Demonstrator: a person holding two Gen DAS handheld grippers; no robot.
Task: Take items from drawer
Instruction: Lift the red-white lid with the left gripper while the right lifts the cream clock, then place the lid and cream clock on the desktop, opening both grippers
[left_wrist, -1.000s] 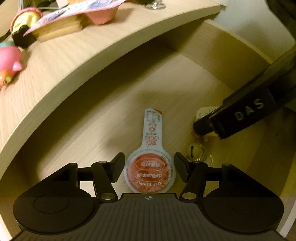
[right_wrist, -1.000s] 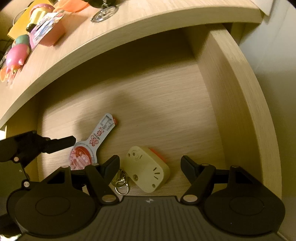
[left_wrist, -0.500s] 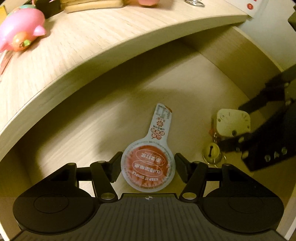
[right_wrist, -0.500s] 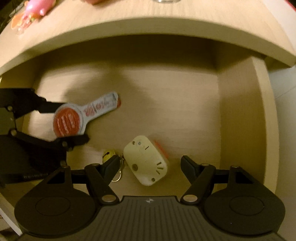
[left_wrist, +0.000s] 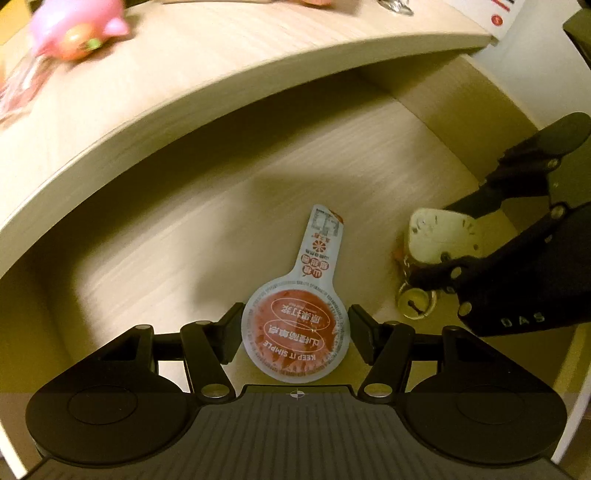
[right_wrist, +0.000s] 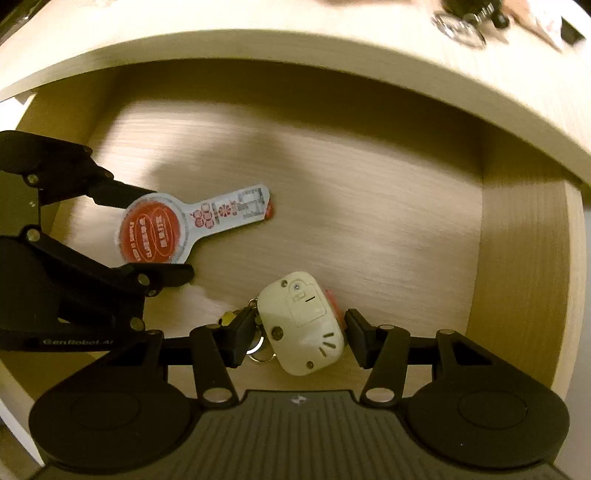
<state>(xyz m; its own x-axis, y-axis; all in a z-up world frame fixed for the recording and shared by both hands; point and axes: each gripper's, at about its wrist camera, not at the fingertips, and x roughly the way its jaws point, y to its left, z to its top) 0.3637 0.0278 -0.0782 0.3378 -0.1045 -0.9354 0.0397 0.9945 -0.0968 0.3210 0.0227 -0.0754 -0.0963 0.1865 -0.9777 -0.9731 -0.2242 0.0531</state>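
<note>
In the open drawer (right_wrist: 524, 258), under the table (left_wrist: 184, 74) edge, both tools are hanging nose-down over their targets. The right tool (right_wrist: 295, 332) is closing: half a second ago its fingers stood wide of the cream fob (right_wrist: 301, 323), and now they are narrowing in on it, the left finger (right_wrist: 240, 332) pressing against the key rings (right_wrist: 258, 350) and the right finger (right_wrist: 356, 336) just beside the fob's orange edge. The fob is lying on the drawer floor between the fingers, not yet lifted; contact on both sides is not clear, so the grasp is probably not finished. This tool has also shifted across and rolled over the last second, so the fob now sits centred where it was off to one side.

The left tool (left_wrist: 295, 336) is staying released, its fingers straddling the round end of the sauce packet (left_wrist: 295, 325) with a small gap either side. The packet is lying flat on the drawer floor, its tab pointing toward the back. The brass bell (left_wrist: 413, 302) on the fob's ring is resting near the right tool.

With one grasp closing and the other lined up, both items look ready to come out. The pink pig (left_wrist: 77, 33) is already sitting on the table.
</note>
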